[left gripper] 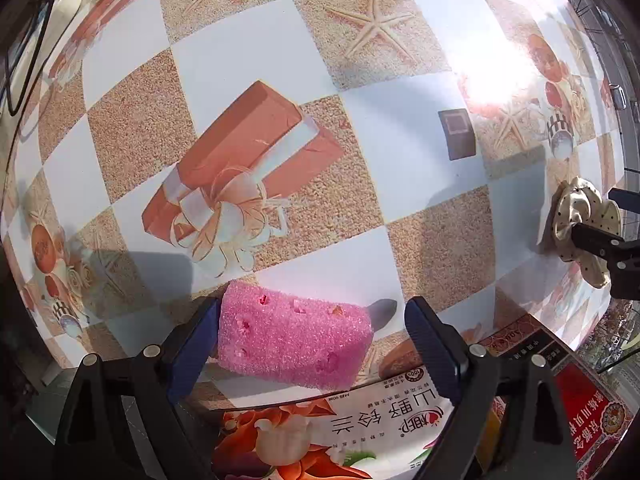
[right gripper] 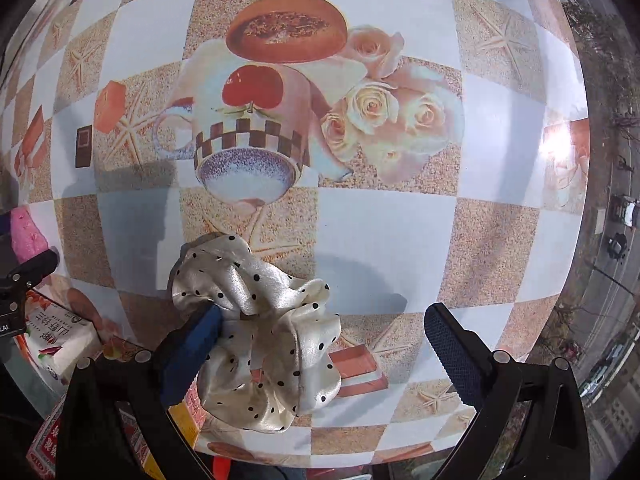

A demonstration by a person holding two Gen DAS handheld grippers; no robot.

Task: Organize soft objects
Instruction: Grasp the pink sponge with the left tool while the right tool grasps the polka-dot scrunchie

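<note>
The left gripper (left gripper: 312, 344) has its fingers (left gripper: 192, 348) spread wide; the pink sponge (left gripper: 294, 340) lies between them, touching the left pad and well clear of the right one, so it is not clamped, and whether it rests on the bench (left gripper: 248, 52) or hangs against the pad is hard to tell; a printed tissue pack (left gripper: 320, 428) sits just below it at the bench edge. The right gripper (right gripper: 324, 344) is likewise spread; the cream polka-dot scrunchie (right gripper: 260, 332) is draped over its left finger, the right finger standing apart from the fabric.

Judging by this, both soft things are being set down or released; to do it well, each gripper should lower until its item sits flat on the patterned cloth, then back straight out; the scrunchie may snag on the finger, so slide out along the loop rather than lifting.
</note>
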